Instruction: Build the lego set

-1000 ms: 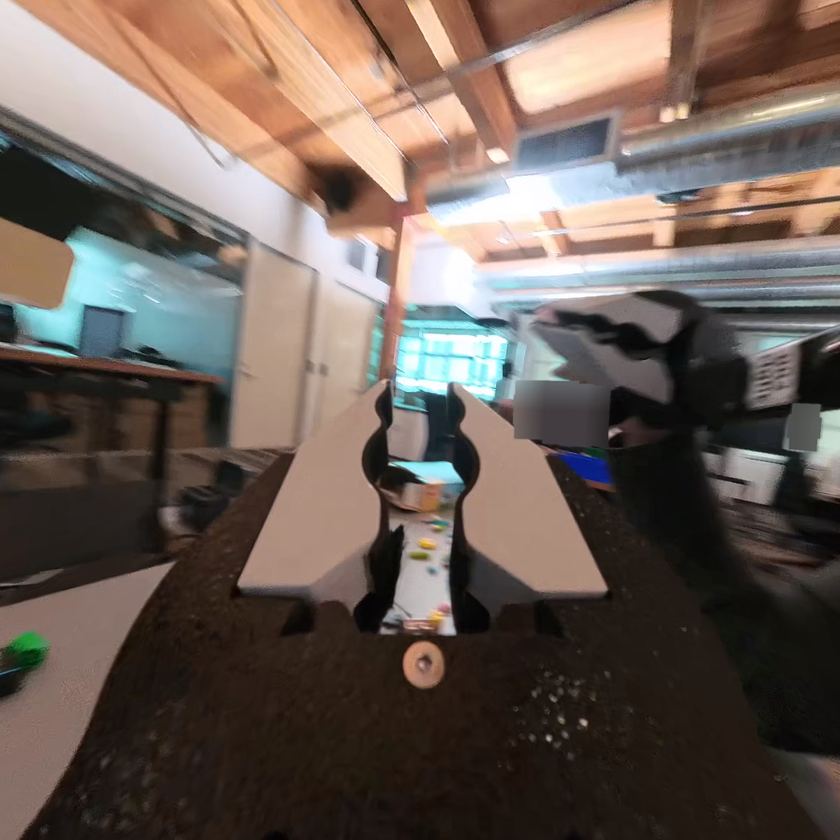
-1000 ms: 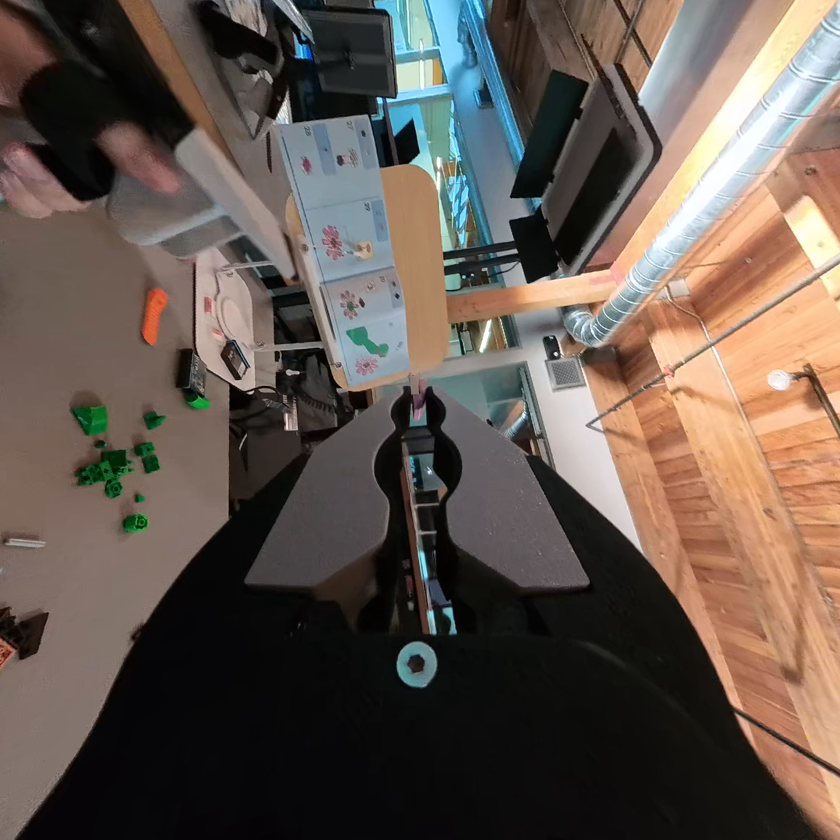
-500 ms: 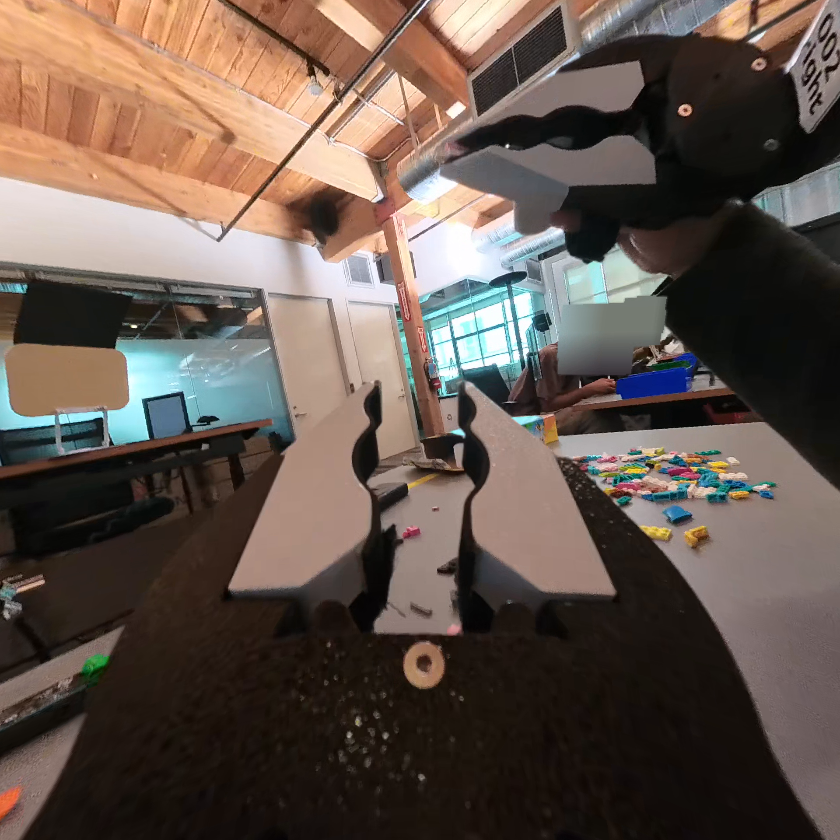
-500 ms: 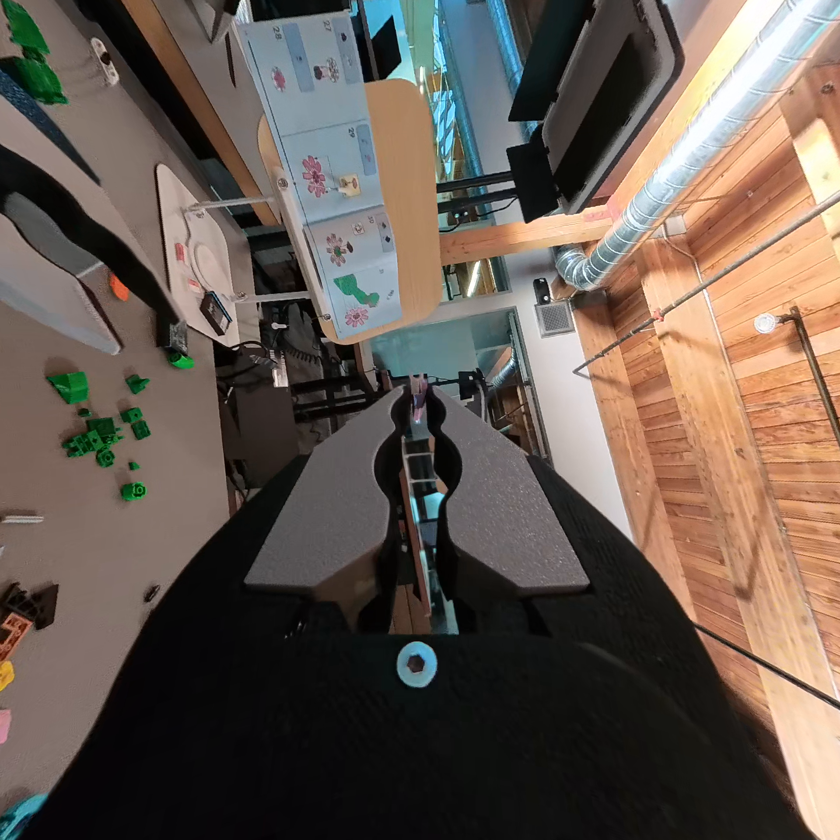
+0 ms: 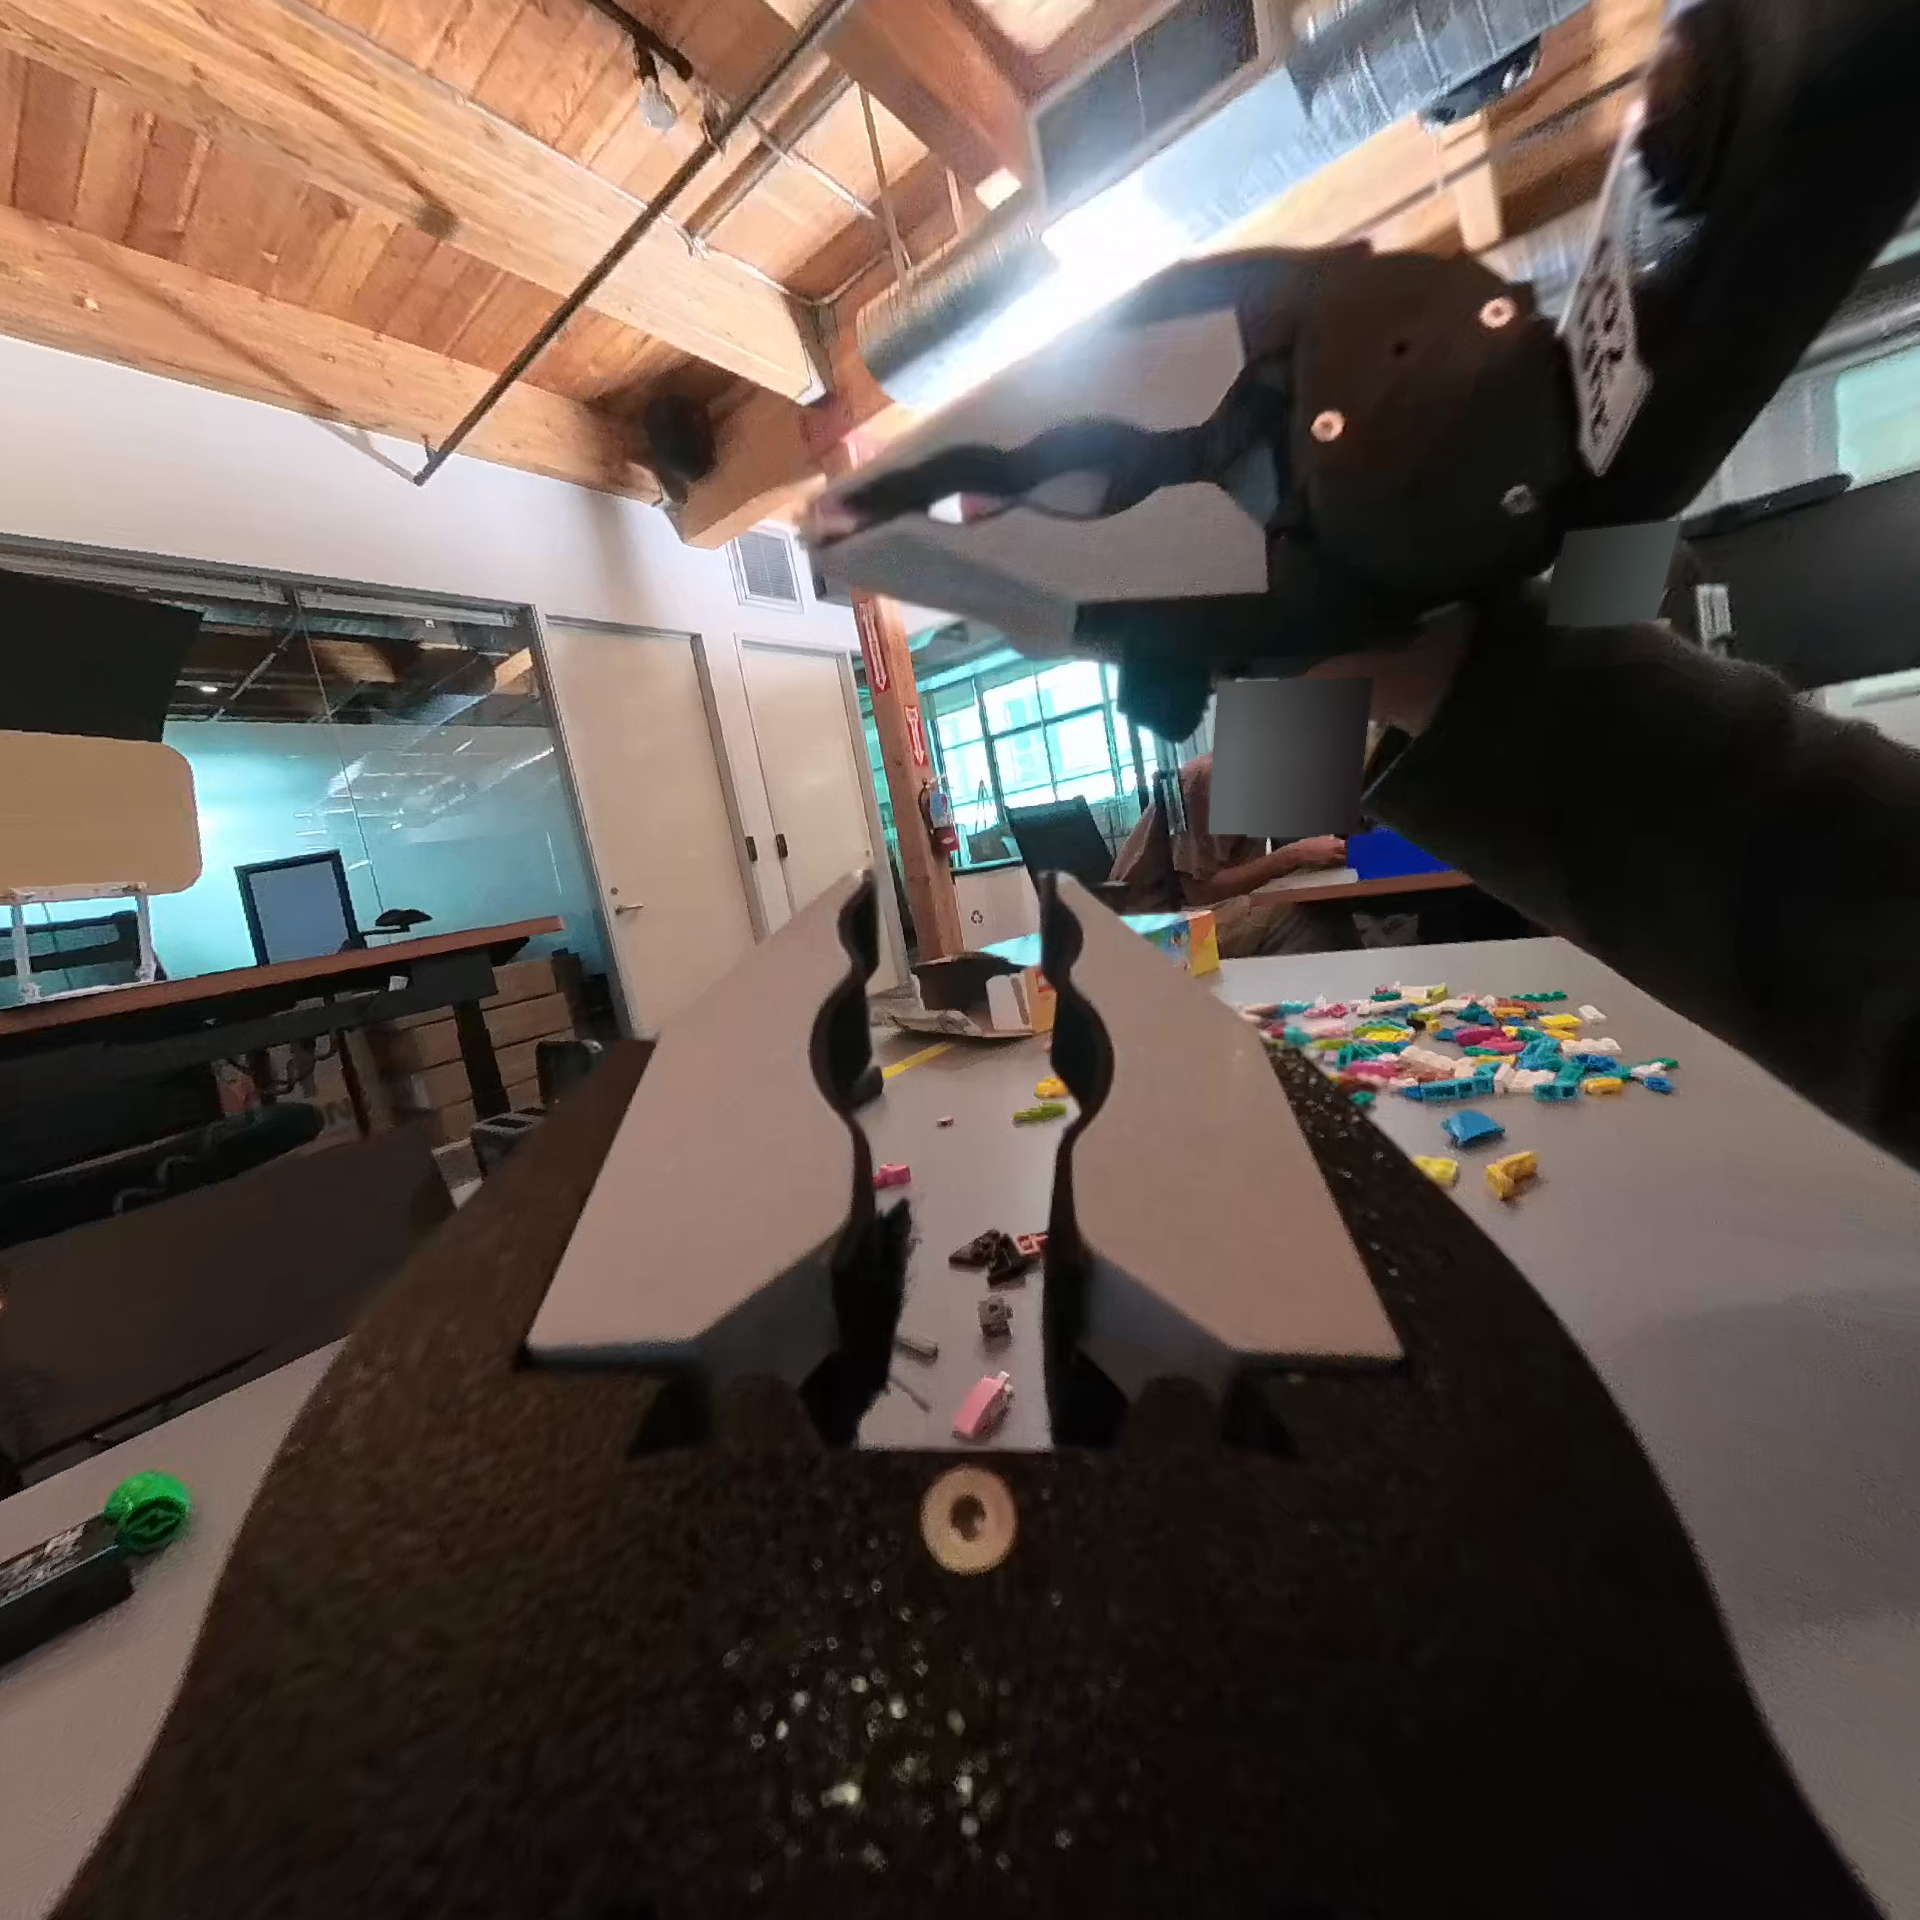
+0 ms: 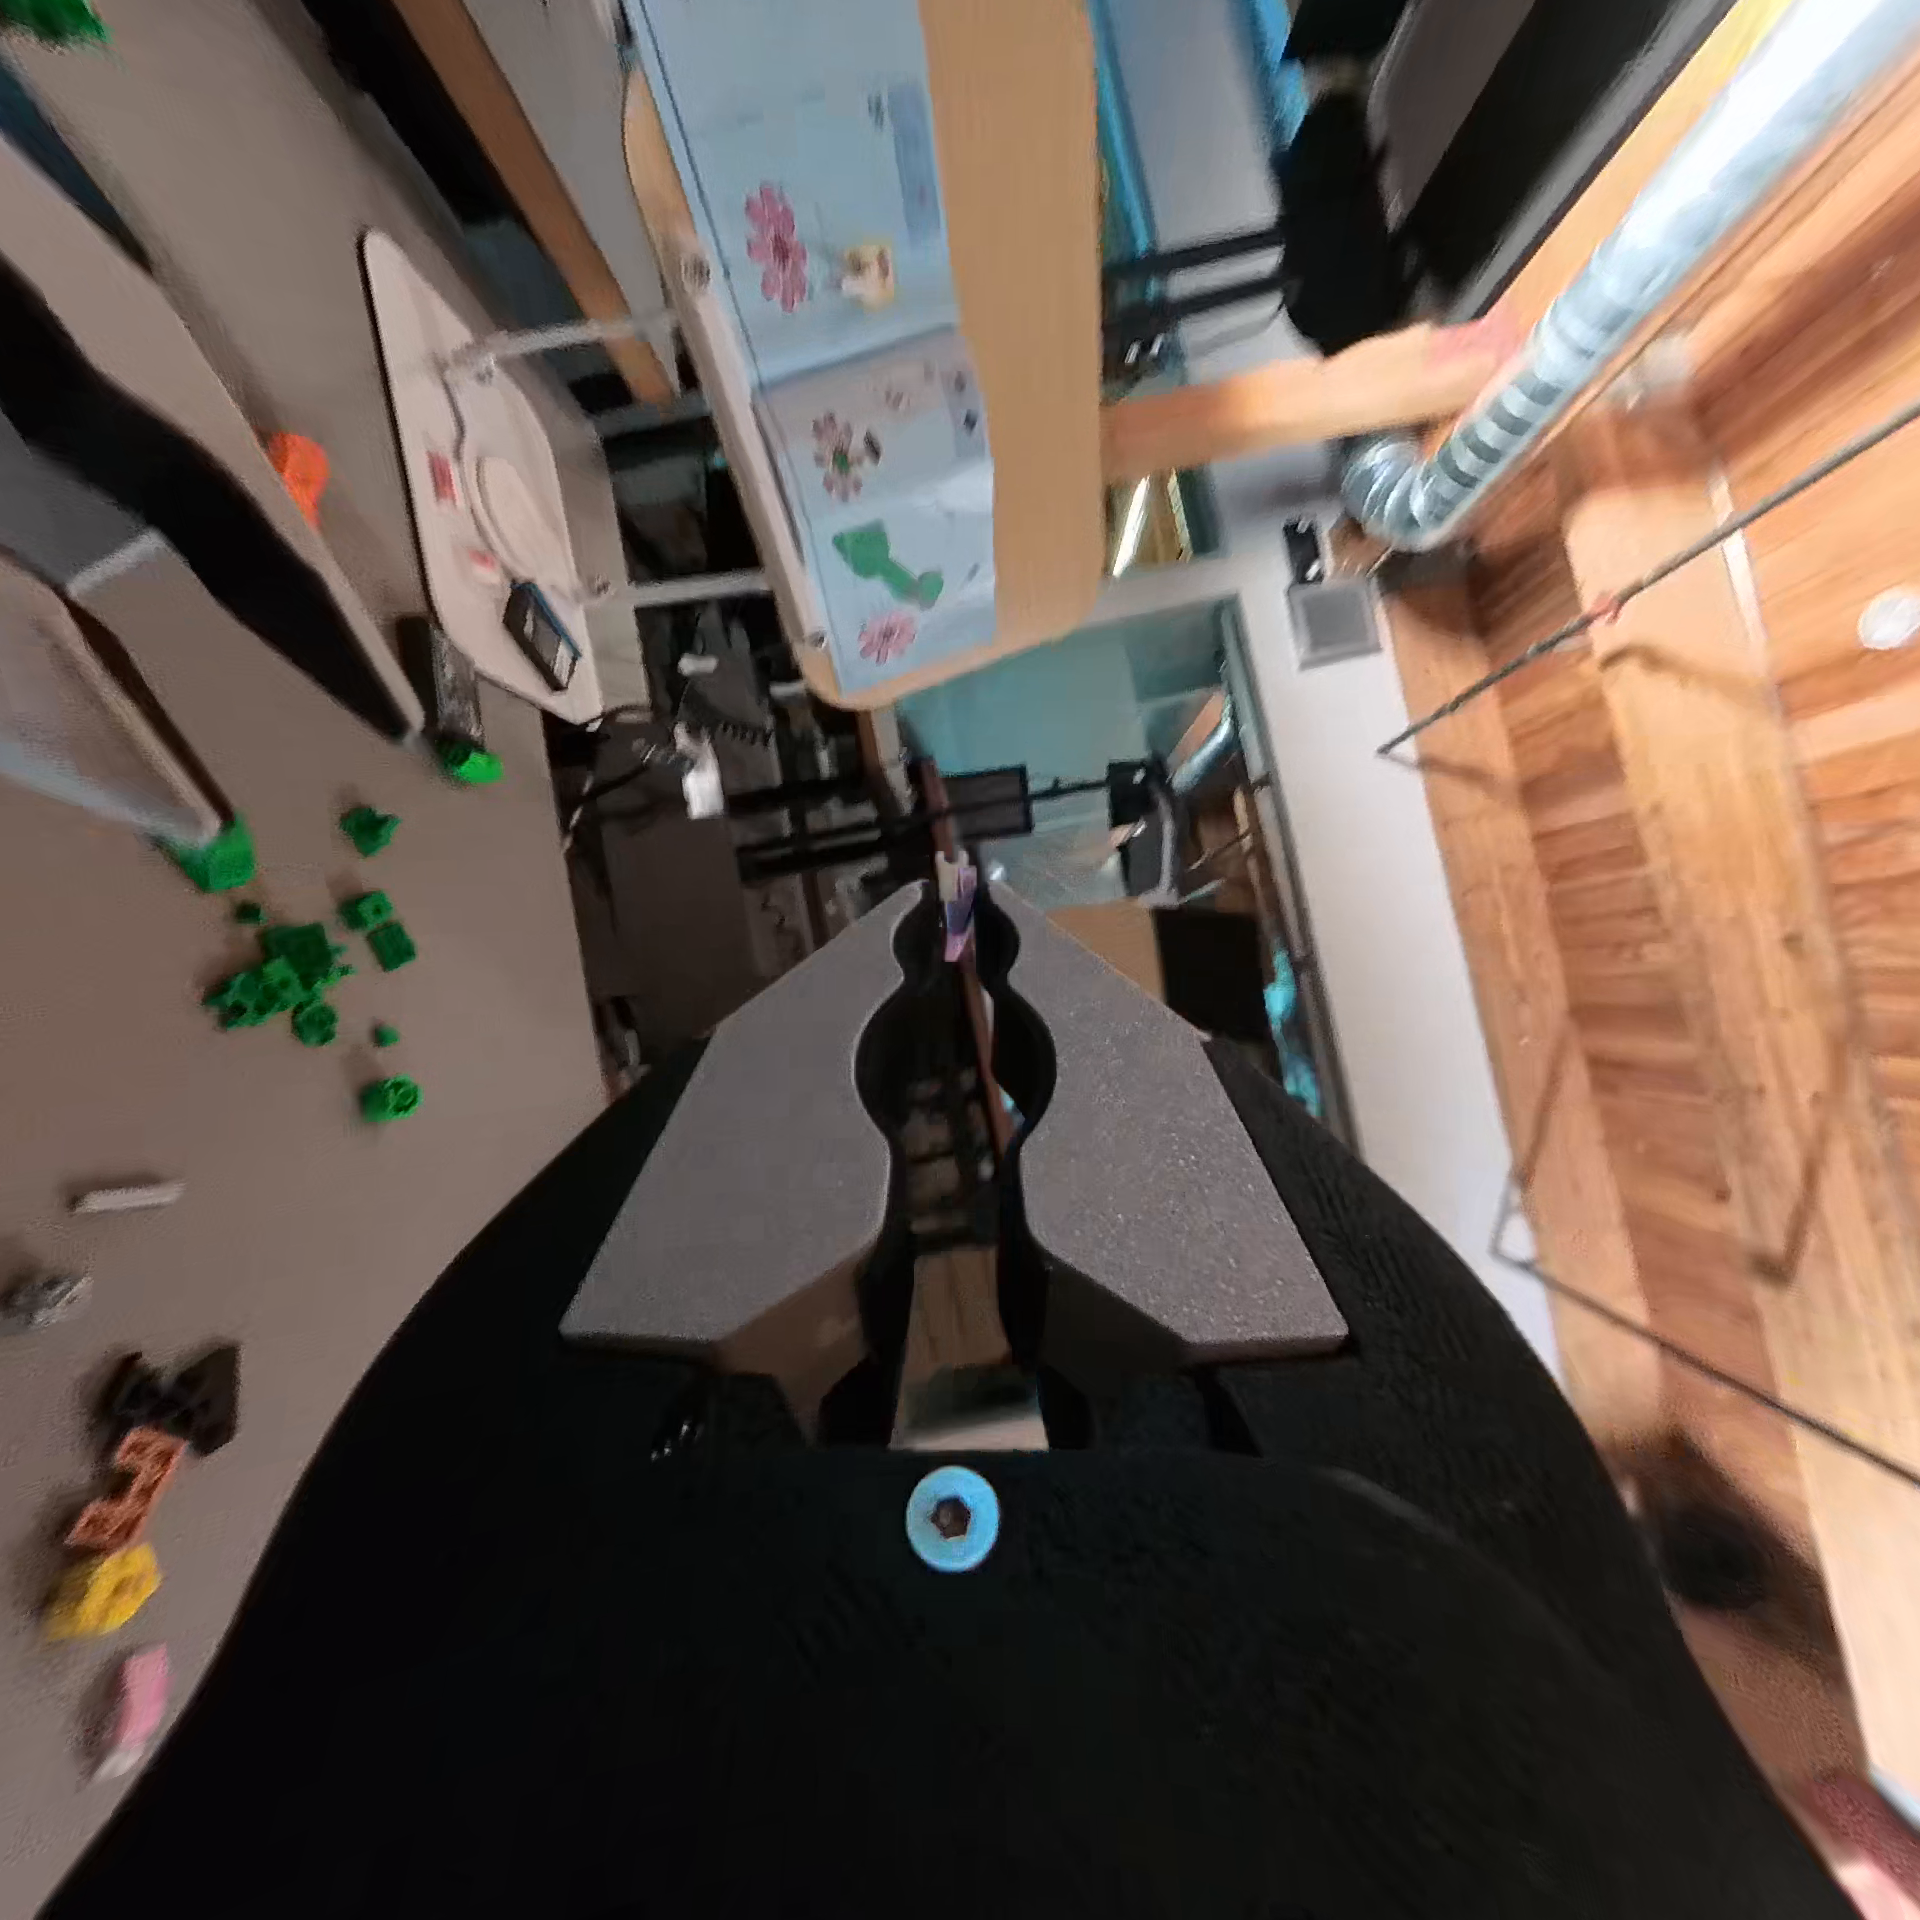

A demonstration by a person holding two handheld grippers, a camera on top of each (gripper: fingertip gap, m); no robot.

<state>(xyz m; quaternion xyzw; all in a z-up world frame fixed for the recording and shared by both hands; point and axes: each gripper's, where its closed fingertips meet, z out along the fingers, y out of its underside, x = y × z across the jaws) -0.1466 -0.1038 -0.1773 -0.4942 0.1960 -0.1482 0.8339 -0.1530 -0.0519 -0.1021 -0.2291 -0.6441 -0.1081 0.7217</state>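
My left gripper is open and empty, low over the grey table. Between its fingers lie a pink piece, a small grey piece and black pieces. My right gripper is shut on a small pink-purple piece at its tips. In the left wrist view the right gripper hangs in the air above and ahead, rolled on its side. In the right wrist view the left gripper shows at the left edge, over the green pieces.
An open instruction booklet stands on a white-based stand. A pile of coloured bricks lies right. Black, brown, yellow and pink pieces, an orange piece and a black box lie on the table. A person sits beyond. There is about 10 cm between the tips of the two grippers.
My left gripper has swung and tilted down toward the table, and the loose pieces now show between its fingers. The right gripper has shifted, with the pink piece in it throughout.
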